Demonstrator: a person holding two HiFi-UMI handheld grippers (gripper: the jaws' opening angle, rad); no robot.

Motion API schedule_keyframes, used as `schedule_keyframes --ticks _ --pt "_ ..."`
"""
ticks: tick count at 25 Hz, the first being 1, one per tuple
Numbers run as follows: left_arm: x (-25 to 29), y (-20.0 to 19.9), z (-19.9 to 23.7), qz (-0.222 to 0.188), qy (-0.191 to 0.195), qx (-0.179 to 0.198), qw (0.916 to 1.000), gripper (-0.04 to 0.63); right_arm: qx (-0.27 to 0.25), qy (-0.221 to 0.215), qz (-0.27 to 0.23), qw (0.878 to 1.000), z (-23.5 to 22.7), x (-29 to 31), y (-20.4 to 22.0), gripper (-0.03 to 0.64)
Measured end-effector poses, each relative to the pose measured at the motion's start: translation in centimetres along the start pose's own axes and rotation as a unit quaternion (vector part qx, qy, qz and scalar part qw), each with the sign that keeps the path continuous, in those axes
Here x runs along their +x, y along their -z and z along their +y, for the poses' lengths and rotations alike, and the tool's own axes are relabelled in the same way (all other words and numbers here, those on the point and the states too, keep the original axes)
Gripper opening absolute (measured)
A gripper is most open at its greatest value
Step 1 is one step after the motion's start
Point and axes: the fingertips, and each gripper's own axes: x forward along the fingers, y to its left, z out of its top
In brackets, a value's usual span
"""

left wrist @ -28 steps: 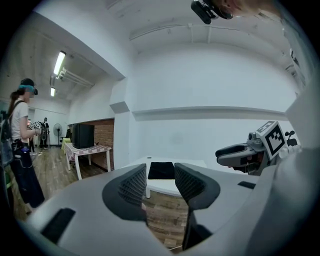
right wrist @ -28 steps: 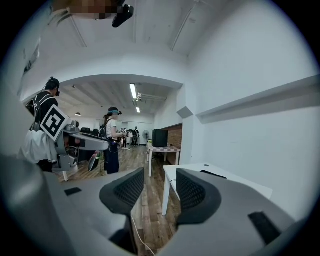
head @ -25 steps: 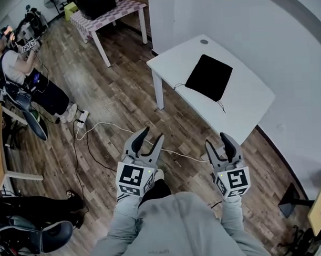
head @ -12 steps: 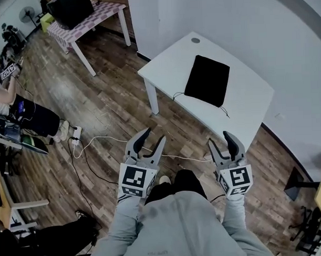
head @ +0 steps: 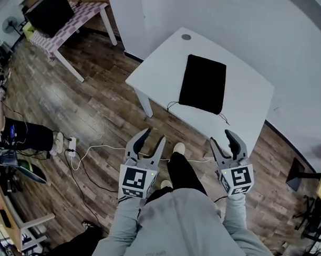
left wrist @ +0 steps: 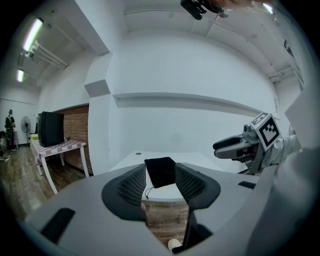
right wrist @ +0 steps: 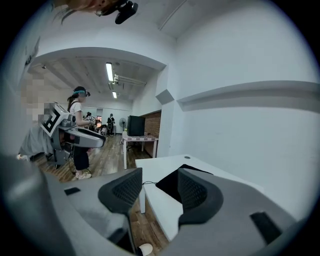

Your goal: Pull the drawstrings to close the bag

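black bag (head: 203,84) lies flat on the table (head: 244,103), its thin drawstrings (head: 170,104) barely traceable near the table's front edge. short of the table, left gripper (head: 153,135) and right gripper (head: 222,138) gape empty.

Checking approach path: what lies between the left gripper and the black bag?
In the head view, only wood floor, then the near edge of the white table and a loose cord, lie before the bag.

The person wears a light grey long-sleeved sweatshirt (head: 177,224), dark trousers (head: 181,172) and pale shoes (head: 178,148). The left gripper (head: 152,136) and right gripper (head: 222,139) are grey, with dark ribbed pads (left wrist: 134,185) and white cubes (head: 135,181) bearing black square markers.
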Motion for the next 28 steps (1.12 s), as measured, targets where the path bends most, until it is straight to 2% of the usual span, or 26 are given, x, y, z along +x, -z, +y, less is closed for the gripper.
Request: schedule_keyframes --ticks 6,16,28 --pt "7.0 -2.9 2.3 0.005 0.024 0.014 0.9996 0.184 0.013 0.011 0.001 1.000 -4.1 4.9 -1.4 0.212" --pt "19.1 -8.4 4.3 0.002 0.061 0.038 0.9974 0.184 0.036 0.041 0.010 0.998 -14.2 10.5 -3.0 0.210" --pt "26.1 -10.3 4.0 0.019 0.134 0.054 0.9894 0.184 0.052 0.066 0.026 0.996 -17.3 12.8 -3.1 0.210"
